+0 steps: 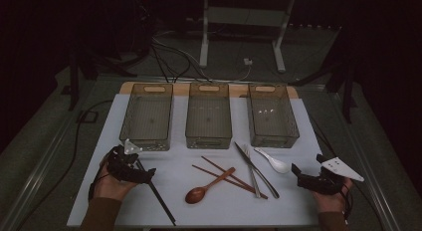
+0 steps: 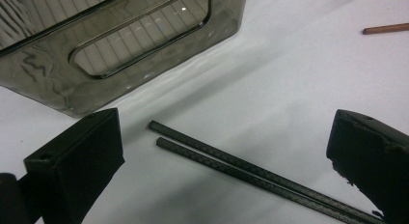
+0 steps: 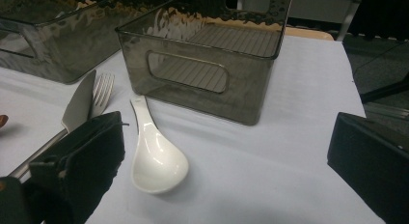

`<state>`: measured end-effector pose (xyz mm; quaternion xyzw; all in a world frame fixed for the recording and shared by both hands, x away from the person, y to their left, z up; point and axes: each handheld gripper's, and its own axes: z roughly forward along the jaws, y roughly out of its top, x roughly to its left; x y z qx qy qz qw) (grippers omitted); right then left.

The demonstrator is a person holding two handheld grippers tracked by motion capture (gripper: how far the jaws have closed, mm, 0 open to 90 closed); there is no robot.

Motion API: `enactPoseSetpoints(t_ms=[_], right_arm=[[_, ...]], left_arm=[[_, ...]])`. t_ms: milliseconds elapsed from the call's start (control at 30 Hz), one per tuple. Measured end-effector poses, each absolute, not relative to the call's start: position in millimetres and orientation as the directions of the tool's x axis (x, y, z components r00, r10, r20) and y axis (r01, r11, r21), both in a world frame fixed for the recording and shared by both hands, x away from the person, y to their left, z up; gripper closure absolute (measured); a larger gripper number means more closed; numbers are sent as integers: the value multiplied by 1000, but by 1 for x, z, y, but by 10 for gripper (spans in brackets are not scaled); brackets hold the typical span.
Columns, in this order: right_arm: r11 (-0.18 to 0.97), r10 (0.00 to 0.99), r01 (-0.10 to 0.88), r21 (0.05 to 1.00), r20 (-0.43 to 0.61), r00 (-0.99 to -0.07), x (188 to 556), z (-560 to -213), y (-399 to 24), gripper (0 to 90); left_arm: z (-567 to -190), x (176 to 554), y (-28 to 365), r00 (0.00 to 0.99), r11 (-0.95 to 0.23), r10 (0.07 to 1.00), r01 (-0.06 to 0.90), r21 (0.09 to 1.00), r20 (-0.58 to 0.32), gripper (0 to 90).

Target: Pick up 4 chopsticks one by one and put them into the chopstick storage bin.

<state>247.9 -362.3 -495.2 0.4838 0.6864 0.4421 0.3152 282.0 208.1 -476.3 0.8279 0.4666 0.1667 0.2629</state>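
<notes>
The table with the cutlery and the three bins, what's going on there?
A person holds a gripper in each hand over a white mat. The left gripper, open, straddles the black chopsticks. The right gripper, also open, faces the white spoon. Three clear bins sit empty, with wooden spoon, knife and fork still on the mat.

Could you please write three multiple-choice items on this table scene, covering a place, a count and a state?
1. Where do the black chopsticks lie?
A. inside a bin
B. on the white mat by the left gripper
C. on the floor

2. How many smoky bins stand in a row?
A. two
B. three
C. five

3. How are the right gripper fingers?
A. open
B. shut on the white spoon
C. shut on a fork

Answers: 1 B, they rest on the mat between the open fingers; 2 B, the left bin, middle bin and right bin show; 3 A, its fingers stand apart, holding nothing.
</notes>
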Motion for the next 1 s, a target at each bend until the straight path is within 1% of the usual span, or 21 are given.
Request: enactPoseSetpoints(t_ms=[1000], right_arm=[[140,943,385,912,-5,-332,248,-495,-363,0]], left_arm=[[-482,284,203,529,-465,848,701,541,43,4]])
